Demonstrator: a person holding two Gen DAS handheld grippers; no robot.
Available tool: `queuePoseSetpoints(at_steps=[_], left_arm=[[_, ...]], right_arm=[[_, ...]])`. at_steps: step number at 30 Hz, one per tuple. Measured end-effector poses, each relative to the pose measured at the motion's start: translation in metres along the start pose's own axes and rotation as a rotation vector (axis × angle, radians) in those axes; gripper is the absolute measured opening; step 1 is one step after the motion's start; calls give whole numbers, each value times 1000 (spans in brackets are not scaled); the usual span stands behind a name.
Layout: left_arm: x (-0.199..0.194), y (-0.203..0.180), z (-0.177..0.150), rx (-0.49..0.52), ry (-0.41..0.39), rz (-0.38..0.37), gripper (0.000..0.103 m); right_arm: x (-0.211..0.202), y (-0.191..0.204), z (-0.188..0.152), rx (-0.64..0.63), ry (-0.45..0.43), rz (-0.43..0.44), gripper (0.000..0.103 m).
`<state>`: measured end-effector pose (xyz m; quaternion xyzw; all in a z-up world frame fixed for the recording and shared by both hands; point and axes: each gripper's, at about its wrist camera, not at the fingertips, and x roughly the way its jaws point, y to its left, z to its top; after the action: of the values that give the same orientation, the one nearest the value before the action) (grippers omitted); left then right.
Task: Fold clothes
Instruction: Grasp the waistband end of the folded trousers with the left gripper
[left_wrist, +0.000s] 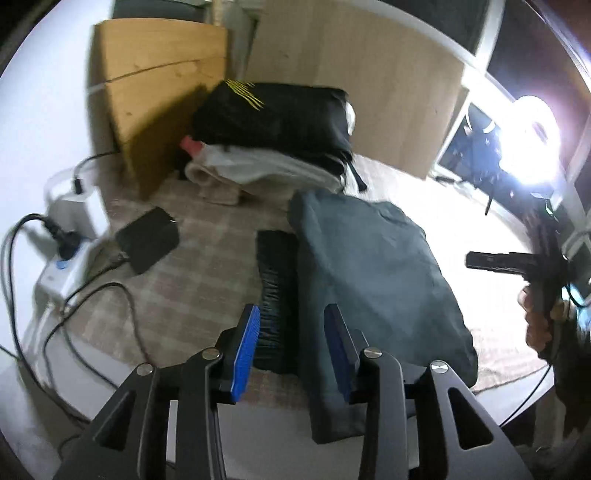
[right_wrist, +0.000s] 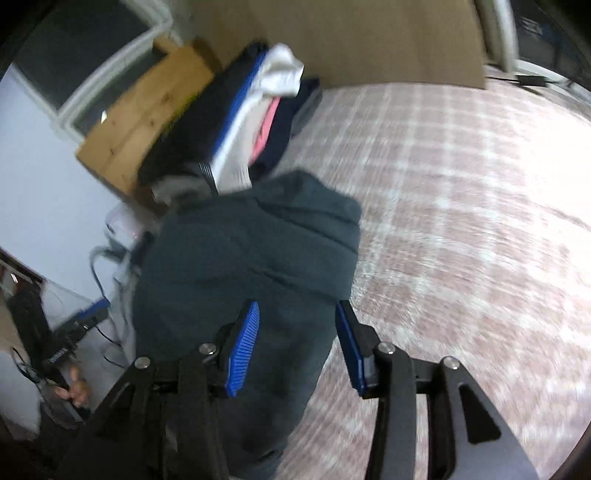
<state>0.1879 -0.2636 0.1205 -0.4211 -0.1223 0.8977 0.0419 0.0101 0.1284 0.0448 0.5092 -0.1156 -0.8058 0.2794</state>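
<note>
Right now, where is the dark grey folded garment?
The dark grey folded garment lies on the checked cover, centre of both wrist views, just before the clothes stack.

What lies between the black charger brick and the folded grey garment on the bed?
In the left wrist view, a black ribbed strip lies along the grey garment; between it and the charger brick is bare checked bedcover.

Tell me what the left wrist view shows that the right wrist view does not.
Only the left wrist view: a power strip with cables, a black pouch, a bright lamp. Only the right wrist view: a blue-edged white garment in the stack. Both share: the folded dark garment, the checked cover, the wooden board.
</note>
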Motion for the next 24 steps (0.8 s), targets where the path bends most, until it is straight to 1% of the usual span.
queuePoseSetpoints(at_steps=[2, 5, 7, 8, 9, 11, 13, 15, 16, 17, 18, 20, 22, 24], left_arm=[[-2, 5, -3, -35, -2, -49, 35], [-6, 8, -9, -63, 19, -89, 35], [0, 11, -14, -81, 28, -110, 36], [0, 12, -16, -87, 33, -116, 37], [3, 13, -17, -93, 41, -118, 39], [8, 15, -16, -118, 48, -97, 41], [14, 17, -8, -155, 54, -89, 48], [22, 15, 3, -175, 49, -73, 57], [28, 12, 10, -164, 38, -58, 61], [38, 8, 16, -150, 49, -42, 71], [48, 4, 23, -135, 63, -25, 73], [79, -3, 34, -90, 132, 13, 73], [101, -2, 40, -76, 177, 50, 73], [117, 4, 43, -86, 210, 63, 73]], right_arm=[[-22, 2, -3, 33, -45, -15, 49], [-43, 10, -7, 33, -86, -39, 49], [-56, 16, -7, 24, -103, -58, 49], [-58, 20, -5, 8, -106, -76, 52], [-60, 25, -3, -8, -110, -95, 58], [-63, 26, -3, -24, -121, -135, 63], [-56, 23, -3, -17, -111, -147, 63], [-42, 16, -4, -7, -84, -139, 63], [-35, 12, -4, -2, -70, -135, 63], [-28, 8, -4, 2, -56, -131, 63], [-18, 4, -4, 8, -38, -123, 63], [3, -4, -4, 21, 4, -101, 63], [18, -10, -4, 31, 33, -84, 63], [31, -19, -4, 49, 51, -63, 63]])
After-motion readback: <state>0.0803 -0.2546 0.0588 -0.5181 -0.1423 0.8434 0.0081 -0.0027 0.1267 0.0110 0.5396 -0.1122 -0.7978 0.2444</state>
